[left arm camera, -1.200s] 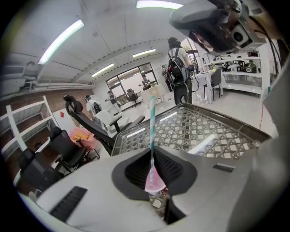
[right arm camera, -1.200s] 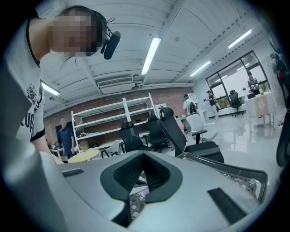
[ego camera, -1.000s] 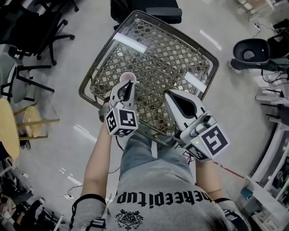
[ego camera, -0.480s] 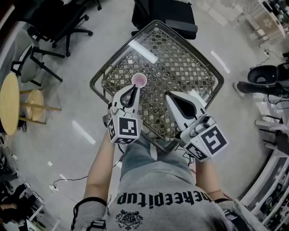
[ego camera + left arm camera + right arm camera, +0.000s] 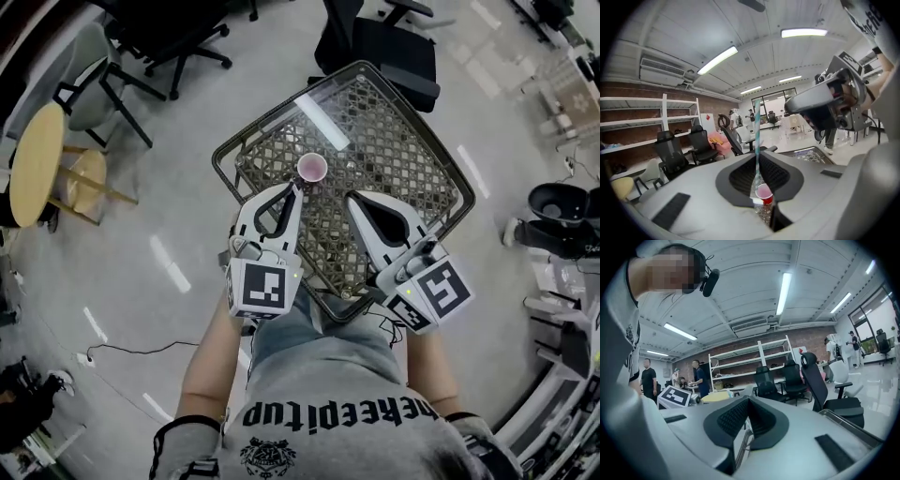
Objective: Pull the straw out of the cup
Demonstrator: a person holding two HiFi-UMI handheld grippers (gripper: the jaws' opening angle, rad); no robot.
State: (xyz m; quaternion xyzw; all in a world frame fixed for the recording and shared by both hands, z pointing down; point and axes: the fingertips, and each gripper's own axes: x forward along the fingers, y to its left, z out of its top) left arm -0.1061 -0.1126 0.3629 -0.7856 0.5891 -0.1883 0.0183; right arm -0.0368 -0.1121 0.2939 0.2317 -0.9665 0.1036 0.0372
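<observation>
A small pink cup (image 5: 311, 169) stands upright on the glass-topped wicker table (image 5: 403, 141). My left gripper (image 5: 299, 186) hangs above it, just nearer to me, shut on a thin pale-blue straw (image 5: 757, 126). In the left gripper view the straw runs up between the pads (image 5: 758, 152), with the cup (image 5: 764, 192) far below and beside its lower end. My right gripper (image 5: 351, 198) hovers over the table to the right of the cup, jaws together with nothing in them (image 5: 747, 399).
A black office chair (image 5: 380, 42) stands behind the table's far corner, with more chairs (image 5: 159, 33) at upper left. A round yellow table (image 5: 33, 159) is at far left. A cable (image 5: 122, 352) lies on the floor. Shelving and people fill the room's back.
My left gripper has risen from the cup's mouth with the straw in it, so the cup now sits apart beyond its tips. The right gripper shifted slightly.
</observation>
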